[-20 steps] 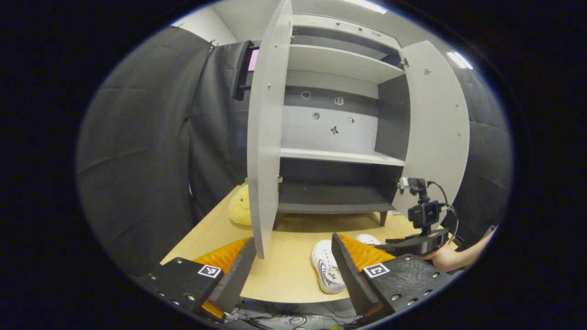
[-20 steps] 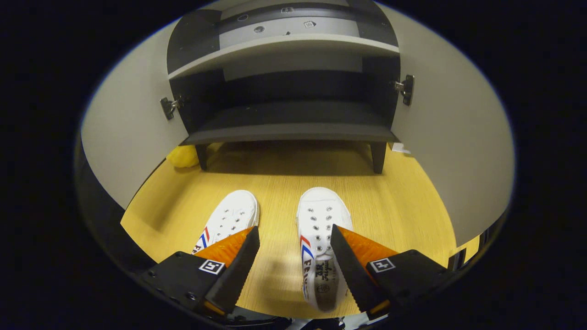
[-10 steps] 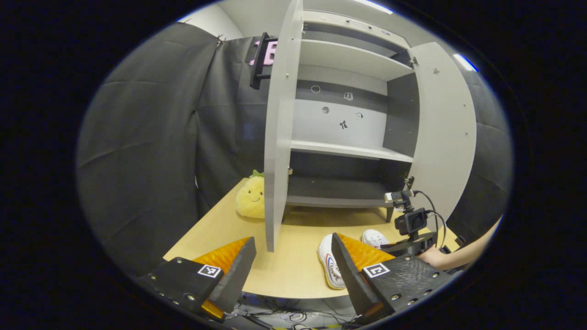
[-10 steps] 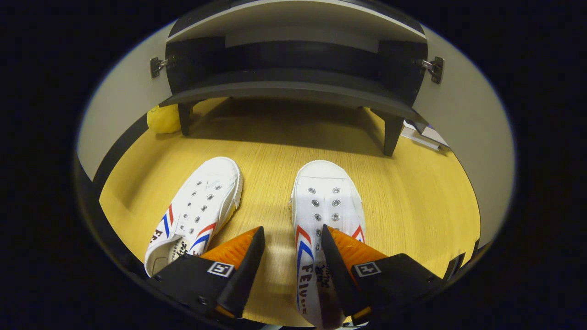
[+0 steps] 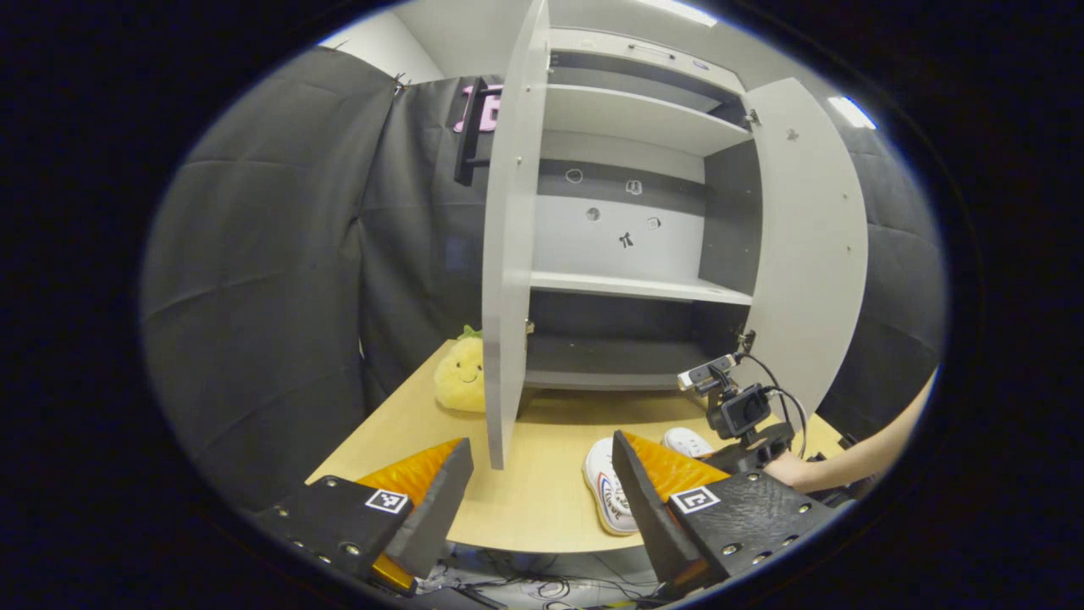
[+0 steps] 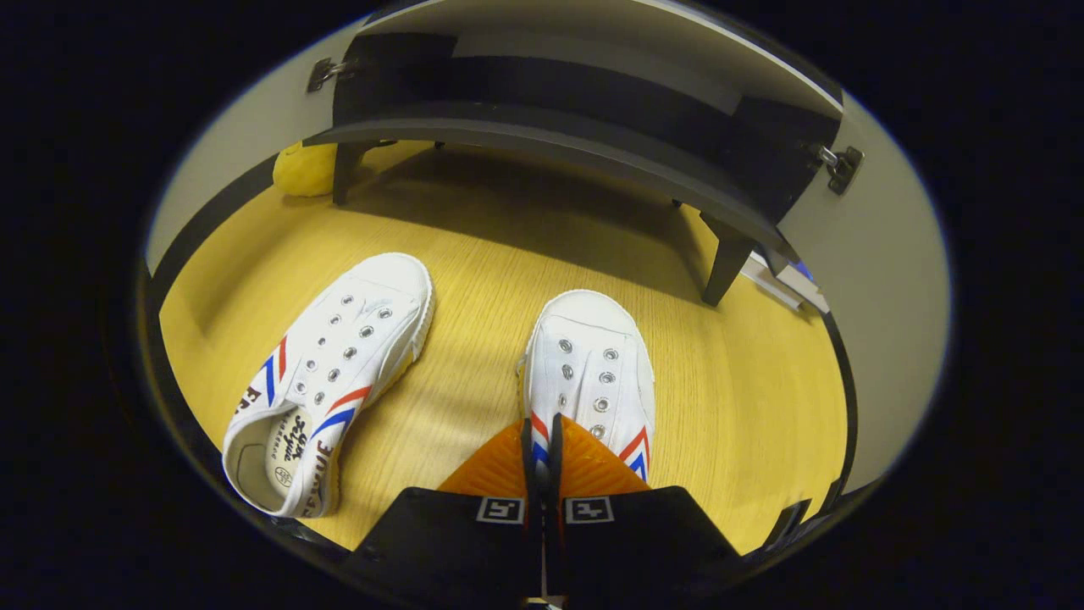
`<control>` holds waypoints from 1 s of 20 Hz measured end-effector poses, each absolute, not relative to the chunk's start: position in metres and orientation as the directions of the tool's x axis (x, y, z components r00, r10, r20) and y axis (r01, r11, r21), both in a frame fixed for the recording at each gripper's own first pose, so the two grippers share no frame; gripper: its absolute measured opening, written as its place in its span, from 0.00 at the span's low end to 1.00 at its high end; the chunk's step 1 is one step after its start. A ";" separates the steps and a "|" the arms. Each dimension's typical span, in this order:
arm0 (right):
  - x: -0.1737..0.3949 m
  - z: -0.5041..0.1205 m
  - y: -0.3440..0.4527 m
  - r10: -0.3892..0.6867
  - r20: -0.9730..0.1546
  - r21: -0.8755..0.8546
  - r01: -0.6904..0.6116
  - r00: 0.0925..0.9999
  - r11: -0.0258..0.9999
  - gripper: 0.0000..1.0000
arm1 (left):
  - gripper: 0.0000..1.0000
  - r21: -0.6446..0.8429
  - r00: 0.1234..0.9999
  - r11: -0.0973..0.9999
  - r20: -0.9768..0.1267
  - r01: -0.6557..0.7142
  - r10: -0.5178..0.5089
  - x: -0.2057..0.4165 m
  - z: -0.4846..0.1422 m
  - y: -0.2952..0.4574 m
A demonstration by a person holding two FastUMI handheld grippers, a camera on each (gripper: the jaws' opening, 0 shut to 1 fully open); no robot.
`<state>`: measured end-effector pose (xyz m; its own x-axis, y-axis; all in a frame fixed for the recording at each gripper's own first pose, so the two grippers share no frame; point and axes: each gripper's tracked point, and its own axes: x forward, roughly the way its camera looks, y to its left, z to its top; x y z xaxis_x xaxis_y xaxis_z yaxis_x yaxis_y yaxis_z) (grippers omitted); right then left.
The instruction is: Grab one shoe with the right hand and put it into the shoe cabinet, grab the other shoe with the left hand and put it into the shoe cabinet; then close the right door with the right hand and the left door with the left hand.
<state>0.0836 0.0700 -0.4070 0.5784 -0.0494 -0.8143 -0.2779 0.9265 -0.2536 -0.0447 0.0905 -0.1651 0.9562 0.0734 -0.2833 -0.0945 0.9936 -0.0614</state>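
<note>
The right claw (image 6: 539, 440) is clenched on the right shoe's (image 6: 590, 373) side wall; grip should be confirmed before lifting toward the cabinet's bottom shelf (image 6: 542, 140).

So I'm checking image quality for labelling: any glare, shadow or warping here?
Left gripper view: a ceiling light blows out, and the door bows from fisheye. Right gripper view: a dark shadow lies under the cabinet; the shoes stay sharp.
</note>
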 end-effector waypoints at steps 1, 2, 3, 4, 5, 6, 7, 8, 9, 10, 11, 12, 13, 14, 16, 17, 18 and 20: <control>0.084 -0.406 0.070 -0.033 -0.823 -0.226 -0.273 0.567 0.935 0.01 | 0.95 -0.058 0.958 0.995 -0.278 -0.087 0.067 -0.045 -0.164 0.089; 0.084 -0.404 0.070 -0.023 -0.822 -0.207 -0.262 0.569 0.943 0.02 | 0.94 -0.057 0.960 0.995 -0.273 -0.079 0.061 -0.045 -0.161 0.088; 0.086 -0.400 0.069 -0.018 -0.818 -0.200 -0.255 0.576 0.946 0.02 | 0.94 -0.053 0.962 0.996 -0.267 -0.071 0.054 -0.046 -0.159 0.086; 0.085 -0.395 0.067 -0.016 -0.811 -0.195 -0.244 0.584 0.950 0.02 | 0.94 -0.048 0.964 0.997 -0.260 -0.063 0.049 -0.046 -0.155 0.084; 0.085 -0.388 0.066 -0.012 -0.806 -0.182 -0.229 0.592 0.956 0.00 | 0.94 -0.042 0.967 0.998 -0.252 -0.057 0.044 -0.046 -0.151 0.079; 0.082 -0.382 0.066 -0.002 -0.803 -0.156 -0.208 0.596 0.966 0.02 | 0.94 -0.038 0.969 0.998 -0.244 -0.049 0.039 -0.046 -0.148 0.075; 0.080 -0.375 0.067 0.011 -0.798 -0.127 -0.186 0.603 0.974 0.02 | 0.94 -0.035 0.971 0.999 -0.238 -0.042 0.032 -0.046 -0.146 0.074; 0.077 -0.367 0.067 0.020 -0.787 -0.107 -0.168 0.616 0.980 0.02 | 0.94 -0.032 0.972 0.999 -0.232 -0.034 0.026 -0.045 -0.143 0.073; 0.076 -0.356 0.066 0.024 -0.768 -0.097 -0.152 0.640 0.984 0.05 | 0.94 -0.027 0.973 0.999 -0.228 -0.028 0.021 -0.045 -0.142 0.072; 0.076 -0.346 0.065 0.028 -0.745 -0.092 -0.145 0.666 0.985 0.00 | 0.94 -0.020 0.974 1.000 -0.225 -0.022 0.016 -0.044 -0.141 0.071; 0.076 -0.334 0.063 0.037 -0.729 -0.084 -0.142 0.683 0.986 0.02 | 0.94 -0.013 0.975 1.000 -0.222 -0.017 0.013 -0.043 -0.140 0.069; 0.074 -0.322 0.064 0.051 -0.715 -0.070 -0.144 0.697 0.987 0.02 | 0.94 -0.004 0.976 1.000 -0.218 -0.011 0.010 -0.042 -0.140 0.068; 0.075 -0.307 0.065 0.069 -0.700 -0.049 -0.144 0.711 0.988 0.02 | 0.95 0.006 0.977 1.000 -0.212 -0.003 0.004 -0.042 -0.138 0.065; 0.075 -0.292 0.065 0.084 -0.681 -0.031 -0.143 0.727 0.989 0.02 | 0.94 0.014 0.978 1.000 -0.209 0.006 -0.003 -0.041 -0.138 0.062; 0.076 -0.257 0.068 0.104 -0.637 -0.009 -0.143 0.764 0.990 0.01 | 0.94 0.020 0.979 1.000 -0.205 0.023 -0.018 -0.038 -0.137 0.056; 0.077 -0.239 0.069 0.112 -0.609 -0.007 -0.147 0.785 0.989 0.01 | 0.95 0.017 0.979 0.999 -0.205 0.030 -0.026 -0.036 -0.136 0.053; 0.079 -0.220 0.070 0.116 -0.575 -0.008 -0.147 0.810 0.989 0.01 | 0.95 0.011 0.978 0.999 -0.204 0.037 -0.034 -0.034 -0.137 0.050; 0.084 -0.179 0.073 0.120 -0.492 -0.026 -0.153 0.862 0.988 0.01 | 0.95 0.005 0.978 0.999 -0.201 0.051 -0.049 -0.029 -0.136 0.045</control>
<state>0.0839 0.0727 -0.1789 0.8622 0.1205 -0.4921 -0.1530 0.9879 -0.0262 -0.0286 0.0449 -0.1361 0.9783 -0.0485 -0.2015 0.0505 0.9987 0.0049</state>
